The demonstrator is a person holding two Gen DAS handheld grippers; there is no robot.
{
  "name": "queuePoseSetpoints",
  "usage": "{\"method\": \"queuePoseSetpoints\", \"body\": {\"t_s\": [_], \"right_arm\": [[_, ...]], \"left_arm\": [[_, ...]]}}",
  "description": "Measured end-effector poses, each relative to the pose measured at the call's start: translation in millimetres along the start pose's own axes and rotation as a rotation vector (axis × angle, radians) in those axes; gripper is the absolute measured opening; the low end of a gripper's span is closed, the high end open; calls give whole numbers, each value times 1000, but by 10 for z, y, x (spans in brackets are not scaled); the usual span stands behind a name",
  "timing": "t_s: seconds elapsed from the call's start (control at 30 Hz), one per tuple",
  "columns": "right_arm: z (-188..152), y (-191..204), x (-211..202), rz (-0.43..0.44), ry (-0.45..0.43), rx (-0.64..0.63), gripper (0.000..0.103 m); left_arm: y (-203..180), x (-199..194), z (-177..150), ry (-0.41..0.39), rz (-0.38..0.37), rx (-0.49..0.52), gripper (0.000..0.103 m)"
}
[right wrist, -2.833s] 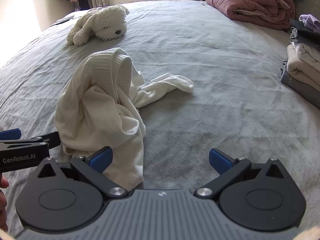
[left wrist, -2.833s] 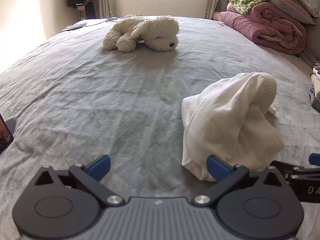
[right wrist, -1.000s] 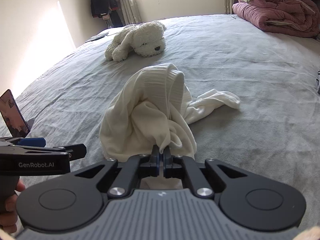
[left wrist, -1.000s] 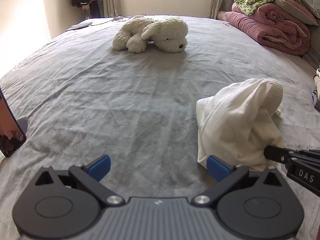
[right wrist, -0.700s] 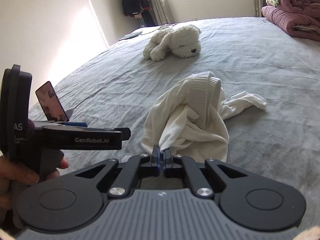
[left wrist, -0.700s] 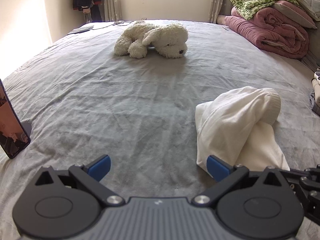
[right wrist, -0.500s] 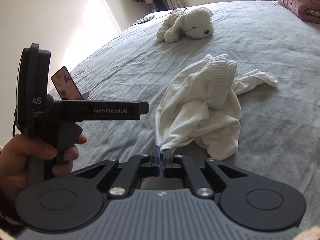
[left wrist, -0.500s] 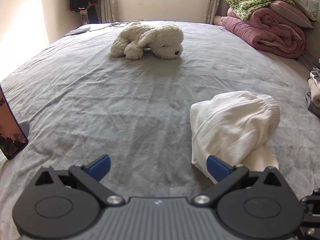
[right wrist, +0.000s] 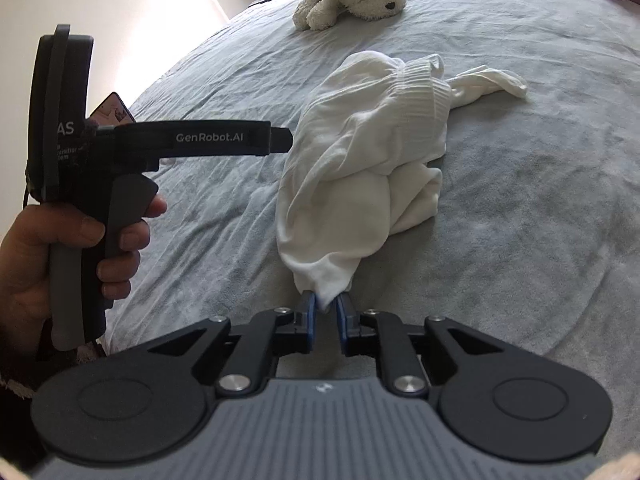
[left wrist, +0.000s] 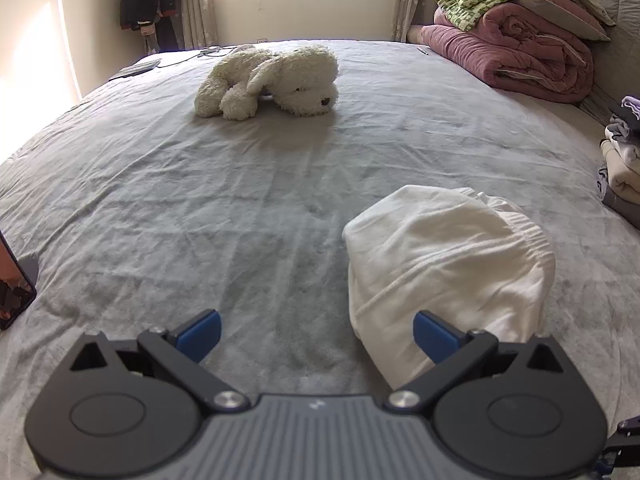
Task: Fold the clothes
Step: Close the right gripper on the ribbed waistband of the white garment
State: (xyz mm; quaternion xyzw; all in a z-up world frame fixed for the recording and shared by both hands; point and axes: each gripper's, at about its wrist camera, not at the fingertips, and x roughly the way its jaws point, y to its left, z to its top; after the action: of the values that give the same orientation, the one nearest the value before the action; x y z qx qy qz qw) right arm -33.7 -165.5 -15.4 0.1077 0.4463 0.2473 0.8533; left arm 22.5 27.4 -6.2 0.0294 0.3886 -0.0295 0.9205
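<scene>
Right gripper [right wrist: 325,312] now nearer garment [right wrist: 360,168] edge

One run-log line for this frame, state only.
left gripper: open, empty, above bed | right gripper: shut on white garment edge | garment: crumpled, unfolded | stage: start

A crumpled white garment [right wrist: 360,168] lies heaped at the centre of the right wrist frame, its ribbed elastic band [right wrist: 416,92] arched across the top. One thin twisted part trails toward the upper right. Its lowest corner hangs at lower centre. In the left wrist frame the garment [left wrist: 448,272] bulges at lower right.
</scene>
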Motion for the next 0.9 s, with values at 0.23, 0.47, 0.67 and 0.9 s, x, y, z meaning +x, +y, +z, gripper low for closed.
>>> {"method": "queuePoseSetpoints", "body": {"t_s": [0.23, 0.47, 0.67, 0.9], "right_arm": [[162, -111, -39, -63, -103, 30, 50], [374, -201, 106, -107, -188, 62, 54], [490, -224, 221, -118, -226, 85, 60], [525, -359, 256, -143, -250, 163, 62]], "left_arm": [[49, 56, -18, 21, 3, -13, 102], [164, 94, -25, 41, -10, -52, 102], [264, 117, -11, 49, -20, -89, 102], [335, 134, -5, 59, -32, -120, 102]]}}
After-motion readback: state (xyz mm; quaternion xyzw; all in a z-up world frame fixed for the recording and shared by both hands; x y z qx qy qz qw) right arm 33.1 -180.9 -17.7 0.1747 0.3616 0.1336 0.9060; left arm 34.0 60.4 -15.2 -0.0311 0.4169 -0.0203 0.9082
